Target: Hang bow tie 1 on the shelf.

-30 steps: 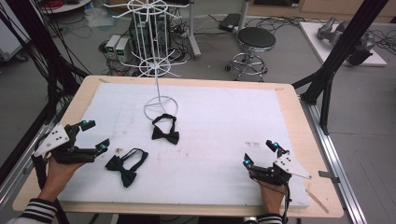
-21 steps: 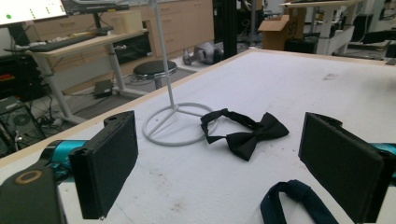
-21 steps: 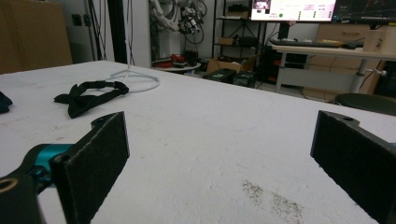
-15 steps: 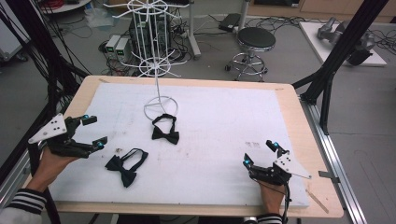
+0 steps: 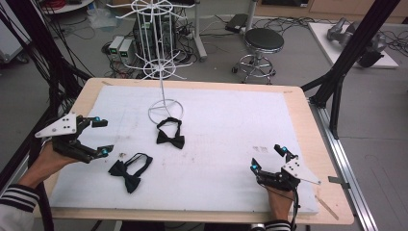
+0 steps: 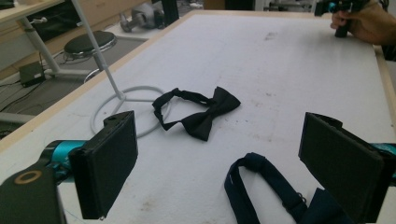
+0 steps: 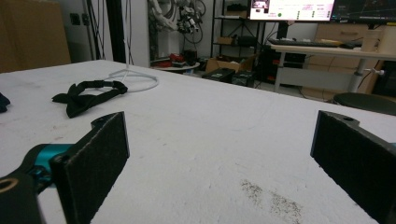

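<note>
Meanwhile, the left tool has lifted above the near bow tie.

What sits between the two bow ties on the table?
Nothing: bare white mat separates the near bow tie from the far bow tie, seen in the high view.

Near bow tie: your left tool's view cut off its knot and lower strap at the bottom edge.
Rack: its top ran off the high view.

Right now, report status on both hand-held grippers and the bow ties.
Left hand-held gripper open, beside near bow tie. Right hand-held gripper open, low over the mat, holding nothing. Far bow tie lies by the rack base. Nothing blocking.
</note>
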Tool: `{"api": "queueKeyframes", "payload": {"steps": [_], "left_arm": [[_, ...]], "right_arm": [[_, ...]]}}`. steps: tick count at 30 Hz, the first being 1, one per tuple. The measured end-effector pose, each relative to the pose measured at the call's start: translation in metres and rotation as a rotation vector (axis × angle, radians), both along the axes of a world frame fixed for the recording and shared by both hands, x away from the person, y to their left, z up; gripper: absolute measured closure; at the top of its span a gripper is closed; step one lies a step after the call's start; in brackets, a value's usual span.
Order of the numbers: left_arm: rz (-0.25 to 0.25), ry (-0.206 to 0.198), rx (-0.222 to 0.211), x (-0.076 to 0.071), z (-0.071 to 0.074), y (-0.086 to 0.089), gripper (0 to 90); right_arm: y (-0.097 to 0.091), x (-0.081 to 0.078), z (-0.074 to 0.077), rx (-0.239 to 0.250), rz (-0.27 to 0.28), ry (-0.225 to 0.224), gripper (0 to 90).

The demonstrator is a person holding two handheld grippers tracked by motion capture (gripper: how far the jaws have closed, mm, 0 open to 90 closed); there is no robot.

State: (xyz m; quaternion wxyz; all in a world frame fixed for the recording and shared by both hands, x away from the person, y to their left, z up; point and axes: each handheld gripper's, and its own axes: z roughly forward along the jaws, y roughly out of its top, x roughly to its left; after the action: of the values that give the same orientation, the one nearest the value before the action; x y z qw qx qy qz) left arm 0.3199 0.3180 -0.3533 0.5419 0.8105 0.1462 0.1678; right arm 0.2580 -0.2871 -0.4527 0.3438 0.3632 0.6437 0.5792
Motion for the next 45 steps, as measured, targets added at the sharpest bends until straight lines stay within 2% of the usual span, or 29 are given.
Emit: {"api": "queueKeyframes", "payload": {"steps": [2,7,10,13,17,22,25,28,34,41,45], "left_arm": [[-0.015,0.005,0.016,0.001,0.000,-0.001,12.3],[-0.086,0.003,0.087,0.004,0.002,-0.004,12.3],[-0.122,0.033,0.132,0.007,0.003,-0.005,12.4],[-0.146,0.056,0.157,0.009,0.004,-0.007,12.4],[-0.192,0.075,0.211,0.010,0.005,-0.014,12.5],[-0.217,0.093,0.238,0.010,0.004,-0.018,12.9],[-0.231,0.103,0.270,0.010,0.001,-0.021,12.9],[-0.242,0.113,0.329,0.009,-0.003,-0.026,12.8],[-0.308,0.143,0.418,0.007,-0.011,-0.038,13.5],[-0.320,0.142,0.449,0.007,-0.014,-0.042,14.4],[-0.345,0.138,0.490,0.003,-0.018,-0.046,15.3]], "right_arm": [[0.000,0.000,0.000,0.000,0.000,-0.001,3.6],[0.000,0.000,0.000,-0.002,-0.002,-0.004,3.7],[0.000,0.000,0.000,-0.002,-0.003,-0.004,3.6],[0.000,0.000,0.000,-0.001,-0.004,-0.003,3.7],[0.000,0.000,0.000,-0.001,-0.006,-0.004,3.7],[0.000,0.000,0.000,-0.001,-0.009,-0.004,3.7],[0.000,0.000,0.000,0.006,-0.012,0.002,3.6],[0.000,0.000,0.000,0.004,-0.011,0.000,3.6],[0.000,-0.001,0.000,0.005,-0.014,-0.007,3.6],[0.000,-0.001,0.000,0.014,-0.019,-0.006,3.7],[0.000,-0.001,0.000,0.015,-0.017,-0.006,3.6]]}}
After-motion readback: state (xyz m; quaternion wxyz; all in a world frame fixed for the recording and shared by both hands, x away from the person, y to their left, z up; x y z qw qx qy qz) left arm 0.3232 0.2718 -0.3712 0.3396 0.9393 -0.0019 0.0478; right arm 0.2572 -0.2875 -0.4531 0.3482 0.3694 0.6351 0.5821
